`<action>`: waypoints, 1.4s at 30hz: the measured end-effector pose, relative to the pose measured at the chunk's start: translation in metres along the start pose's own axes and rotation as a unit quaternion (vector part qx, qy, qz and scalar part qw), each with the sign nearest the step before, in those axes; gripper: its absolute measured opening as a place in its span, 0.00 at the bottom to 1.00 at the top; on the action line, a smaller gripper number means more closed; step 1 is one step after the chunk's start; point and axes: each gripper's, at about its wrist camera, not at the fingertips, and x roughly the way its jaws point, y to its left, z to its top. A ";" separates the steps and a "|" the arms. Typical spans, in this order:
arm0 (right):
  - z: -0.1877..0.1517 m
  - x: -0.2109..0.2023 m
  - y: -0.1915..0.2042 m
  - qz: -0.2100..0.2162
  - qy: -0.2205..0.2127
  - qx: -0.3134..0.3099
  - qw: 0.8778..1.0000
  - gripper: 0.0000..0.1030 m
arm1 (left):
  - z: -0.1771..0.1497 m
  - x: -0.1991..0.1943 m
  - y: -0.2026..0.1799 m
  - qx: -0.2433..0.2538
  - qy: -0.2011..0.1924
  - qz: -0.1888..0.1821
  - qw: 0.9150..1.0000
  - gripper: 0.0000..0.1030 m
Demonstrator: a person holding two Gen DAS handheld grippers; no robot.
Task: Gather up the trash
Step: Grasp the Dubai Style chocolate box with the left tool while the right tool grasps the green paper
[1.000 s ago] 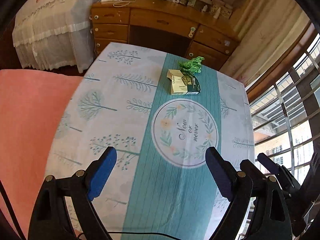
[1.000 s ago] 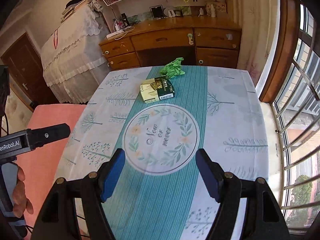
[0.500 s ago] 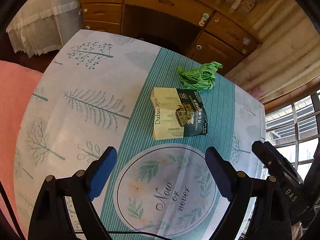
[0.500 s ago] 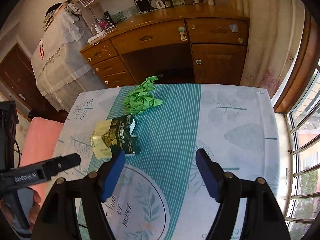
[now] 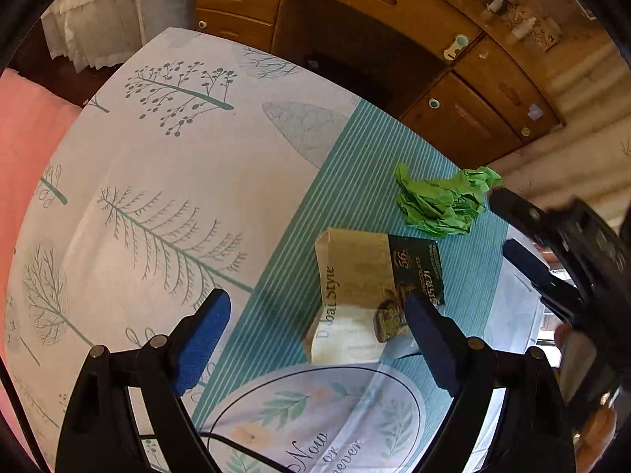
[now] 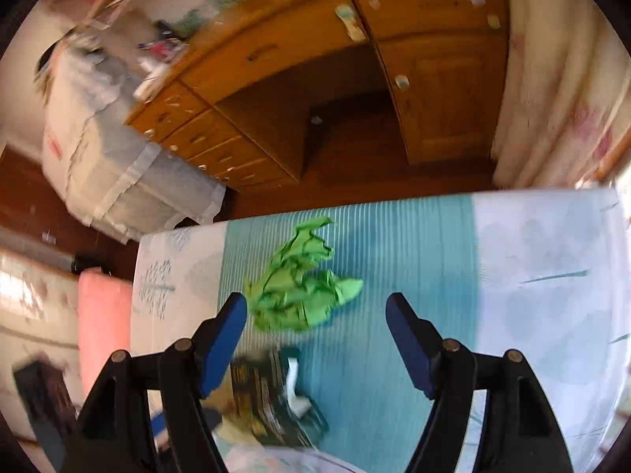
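Observation:
A flattened chocolate box (image 5: 370, 291), tan and dark green, lies on the teal stripe of the tablecloth. A crumpled green paper (image 5: 441, 203) lies just beyond it. My left gripper (image 5: 315, 327) is open, and the box lies between its blue fingers, nearer the right one. My right gripper (image 6: 315, 323) is open, with the green paper (image 6: 299, 287) just ahead between its fingertips, nearer the left one. The box (image 6: 272, 398) shows blurred below the right gripper. The right gripper also appears at the right edge of the left wrist view (image 5: 540, 272).
The table wears a white cloth (image 5: 165, 181) with tree prints and a round "Now or never" motif (image 5: 315, 425). A wooden desk (image 6: 315, 63) with drawers stands beyond the table's far edge. A pink surface (image 5: 23, 146) lies to the left.
Both grippers have moved forward over the table. The box now lies between the left fingers and the green paper between the right fingers. Both stay open.

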 end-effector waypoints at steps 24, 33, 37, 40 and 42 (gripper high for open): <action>-0.047 0.022 -0.009 0.014 0.037 -0.042 0.998 0.45 | -0.037 0.029 -0.015 0.059 0.057 -0.089 0.993 0.72; -0.097 -0.006 -0.041 0.025 0.045 0.005 0.999 0.45 | -0.091 -0.020 -0.023 0.095 0.034 -0.096 0.990 0.36; -0.127 -0.017 -0.046 0.028 0.052 0.015 0.998 0.44 | -0.119 -0.034 -0.031 0.126 0.048 -0.102 0.986 0.27; -0.152 -0.024 -0.046 0.033 0.065 0.019 0.997 0.44 | -0.136 -0.038 -0.039 0.138 0.054 -0.112 0.983 0.25; -0.169 -0.029 -0.044 0.038 0.072 0.017 0.997 0.44 | -0.149 -0.036 -0.041 0.141 0.066 -0.115 0.981 0.25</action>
